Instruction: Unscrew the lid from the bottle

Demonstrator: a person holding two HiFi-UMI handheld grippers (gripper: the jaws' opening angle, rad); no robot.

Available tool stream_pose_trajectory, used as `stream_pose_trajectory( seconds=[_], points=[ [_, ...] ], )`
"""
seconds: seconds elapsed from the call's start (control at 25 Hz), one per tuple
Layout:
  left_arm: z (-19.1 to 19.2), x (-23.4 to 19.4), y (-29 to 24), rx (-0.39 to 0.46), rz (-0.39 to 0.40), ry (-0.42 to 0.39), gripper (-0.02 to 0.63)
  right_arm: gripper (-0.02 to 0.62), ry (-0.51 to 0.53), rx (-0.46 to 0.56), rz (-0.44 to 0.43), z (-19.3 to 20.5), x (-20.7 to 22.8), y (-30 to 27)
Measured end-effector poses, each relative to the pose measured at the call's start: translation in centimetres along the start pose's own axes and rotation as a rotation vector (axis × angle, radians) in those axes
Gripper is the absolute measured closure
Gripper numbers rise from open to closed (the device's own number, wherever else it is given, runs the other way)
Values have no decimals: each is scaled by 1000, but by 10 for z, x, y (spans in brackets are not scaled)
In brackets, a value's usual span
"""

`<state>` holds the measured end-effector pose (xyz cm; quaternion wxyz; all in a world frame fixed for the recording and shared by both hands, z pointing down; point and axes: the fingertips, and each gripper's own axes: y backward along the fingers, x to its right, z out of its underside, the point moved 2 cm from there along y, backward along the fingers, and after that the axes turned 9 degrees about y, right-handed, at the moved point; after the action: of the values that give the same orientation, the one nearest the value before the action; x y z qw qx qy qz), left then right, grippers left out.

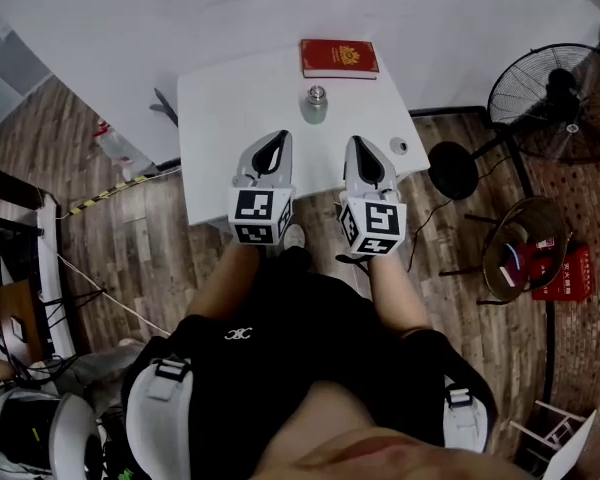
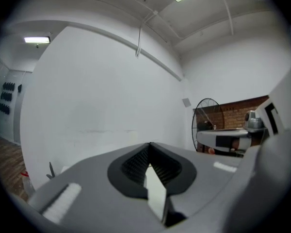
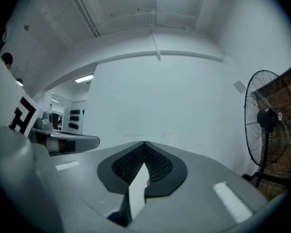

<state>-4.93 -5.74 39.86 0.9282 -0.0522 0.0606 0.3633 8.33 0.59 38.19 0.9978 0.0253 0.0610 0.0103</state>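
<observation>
A small clear bottle (image 1: 315,105) with a metal lid (image 1: 317,93) stands upright near the far middle of the white table (image 1: 220,118). Both grippers hover side by side over the table's near edge, well short of the bottle. My left gripper (image 1: 278,137) is shut with nothing in it, and so is my right gripper (image 1: 359,142). In the left gripper view the jaws (image 2: 149,144) meet at their tips and point up at a white wall. The right gripper view shows the same closed tips (image 3: 144,143) against the wall. Neither gripper view shows the bottle.
A red book (image 1: 338,58) lies at the table's far edge. A small round object (image 1: 398,146) sits at the table's right edge. A black stool (image 1: 452,170) and a standing fan (image 1: 558,103) are to the right, on the wooden floor.
</observation>
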Motion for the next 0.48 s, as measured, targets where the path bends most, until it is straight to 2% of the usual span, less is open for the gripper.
stream_pose_trajectory(
  seconds=[0.28,0.48],
  points=[
    [-12,-38,-112,-35,42,-2,552,594,-17,-4,-13,3,39,-113],
    [-17,-47,-158,-75,32,9,552,594,-8,-16,-66,18,53,-162]
  ],
)
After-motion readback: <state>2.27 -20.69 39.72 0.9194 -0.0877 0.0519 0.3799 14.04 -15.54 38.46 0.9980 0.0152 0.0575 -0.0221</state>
